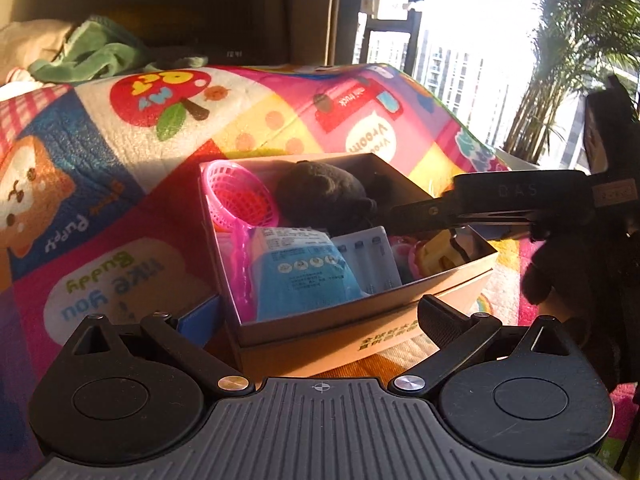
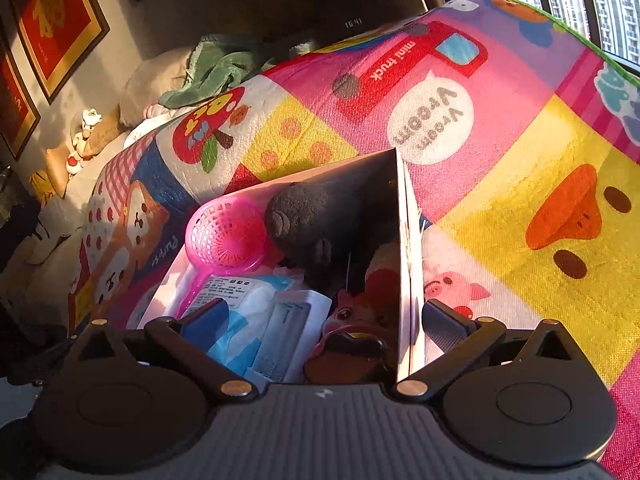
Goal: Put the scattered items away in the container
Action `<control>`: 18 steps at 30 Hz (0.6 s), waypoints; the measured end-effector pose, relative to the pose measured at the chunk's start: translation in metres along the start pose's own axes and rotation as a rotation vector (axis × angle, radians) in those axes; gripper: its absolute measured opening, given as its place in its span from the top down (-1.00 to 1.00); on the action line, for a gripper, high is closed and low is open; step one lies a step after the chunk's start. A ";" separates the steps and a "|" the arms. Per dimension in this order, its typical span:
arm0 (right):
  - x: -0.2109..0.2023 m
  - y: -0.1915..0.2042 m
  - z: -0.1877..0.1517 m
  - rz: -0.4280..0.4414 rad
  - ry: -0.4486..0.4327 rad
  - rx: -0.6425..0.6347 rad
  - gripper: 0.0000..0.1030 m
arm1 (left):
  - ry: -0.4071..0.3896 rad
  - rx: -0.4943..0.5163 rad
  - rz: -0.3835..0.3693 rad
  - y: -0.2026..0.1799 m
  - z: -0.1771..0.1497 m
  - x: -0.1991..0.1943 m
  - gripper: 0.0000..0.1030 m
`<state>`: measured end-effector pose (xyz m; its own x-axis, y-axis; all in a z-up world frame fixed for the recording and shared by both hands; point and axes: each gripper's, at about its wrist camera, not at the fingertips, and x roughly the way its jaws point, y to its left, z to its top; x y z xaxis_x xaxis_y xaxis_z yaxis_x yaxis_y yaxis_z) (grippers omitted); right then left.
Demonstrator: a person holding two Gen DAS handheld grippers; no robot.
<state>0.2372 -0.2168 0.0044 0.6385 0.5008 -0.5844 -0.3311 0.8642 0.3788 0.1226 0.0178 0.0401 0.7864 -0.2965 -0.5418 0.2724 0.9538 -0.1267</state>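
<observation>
The left gripper (image 1: 320, 312) is spread wide, its fingers straddling the cardboard box's (image 1: 360, 312) near wall. The right gripper (image 2: 324, 320) is spread too, straddling the box's (image 2: 404, 264) right wall, holding nothing. The box rests on the play mat (image 2: 500, 140).

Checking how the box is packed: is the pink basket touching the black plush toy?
Touching. The right wrist view shows the pink basket rim pressed against the black plush toy head, no gap; the left wrist view agrees.

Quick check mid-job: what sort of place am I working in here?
Probably a living room or child's play area in a high-rise flat: a colourful cartoon-printed play mat, red gold-framed pictures on the wall, and tall apartment blocks outside the window.
</observation>
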 end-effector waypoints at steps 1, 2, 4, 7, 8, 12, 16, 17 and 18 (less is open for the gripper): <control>-0.006 -0.002 -0.003 -0.017 -0.021 0.015 -0.99 | -0.012 -0.020 -0.004 0.001 -0.003 -0.002 -1.00; -0.012 -0.004 -0.007 -0.033 -0.042 0.031 -0.99 | -0.021 -0.042 -0.005 0.002 -0.007 -0.004 -1.00; -0.026 -0.009 -0.016 -0.061 -0.079 0.063 -1.00 | -0.013 -0.095 -0.010 0.004 -0.013 -0.005 -1.00; -0.043 -0.010 -0.032 -0.086 -0.094 0.073 -1.00 | 0.030 -0.114 0.001 0.002 -0.022 -0.002 -1.00; -0.049 -0.008 -0.038 -0.084 -0.095 0.052 -1.00 | 0.042 -0.101 0.008 0.000 -0.025 -0.002 -1.00; -0.065 0.011 -0.064 -0.126 -0.089 -0.180 -1.00 | 0.051 -0.081 0.022 0.000 -0.028 -0.002 -1.00; -0.051 0.032 -0.083 -0.279 -0.067 -0.410 -0.69 | 0.034 -0.102 0.053 0.007 -0.022 -0.002 -1.00; -0.048 0.032 -0.083 -0.291 -0.063 -0.416 -0.57 | 0.032 -0.106 0.059 0.009 -0.020 -0.003 -1.00; -0.047 0.031 -0.080 -0.286 -0.063 -0.399 -0.52 | 0.033 -0.109 0.064 0.010 -0.019 -0.002 -1.00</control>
<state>0.1412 -0.2101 -0.0142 0.7794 0.2478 -0.5754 -0.3689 0.9239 -0.1018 0.1132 0.0291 0.0246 0.7811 -0.2353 -0.5783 0.1591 0.9707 -0.1802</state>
